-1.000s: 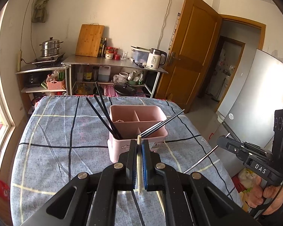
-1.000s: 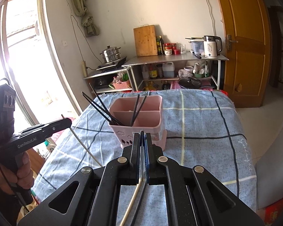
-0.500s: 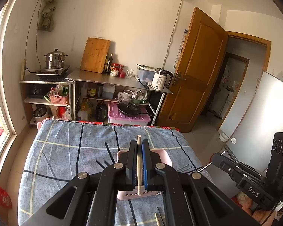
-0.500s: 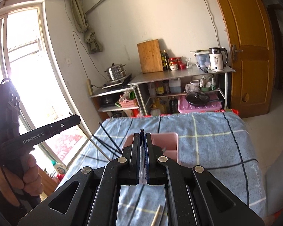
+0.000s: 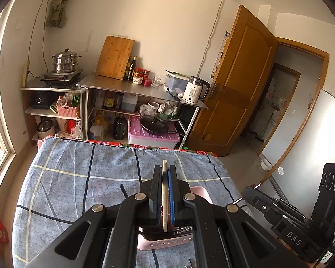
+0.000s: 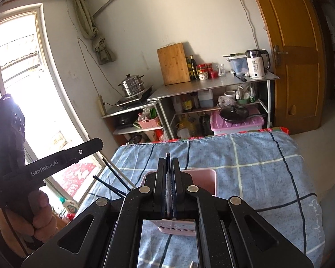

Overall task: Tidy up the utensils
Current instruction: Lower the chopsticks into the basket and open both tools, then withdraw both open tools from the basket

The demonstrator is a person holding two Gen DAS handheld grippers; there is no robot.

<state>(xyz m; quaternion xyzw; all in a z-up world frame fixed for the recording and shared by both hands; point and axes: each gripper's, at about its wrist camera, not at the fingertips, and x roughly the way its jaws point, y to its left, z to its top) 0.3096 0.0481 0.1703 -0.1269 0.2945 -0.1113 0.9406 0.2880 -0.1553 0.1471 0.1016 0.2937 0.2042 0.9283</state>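
Two chopsticks: wooden chopstick (image 5: 165, 197) and metal chopstick (image 6: 168, 192) clamped between closed fingers.

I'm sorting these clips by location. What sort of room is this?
Most likely a small home kitchen: a steamer pot on a cooktop, a bamboo cutting board leaning on the wall, and an electric kettle on a steel shelf table.

1. "GenRobot.AI", white lettering, stands on the side of the left tongs (image 6: 62, 163), seen from the right wrist.
2. "DAS", white lettering, stands on the body of the right tongs (image 5: 293, 237), seen from the left wrist.
3. "55°" stands on the white kettle (image 6: 255, 63) on the steel counter (image 6: 212, 84); the smaller print below it is illegible.
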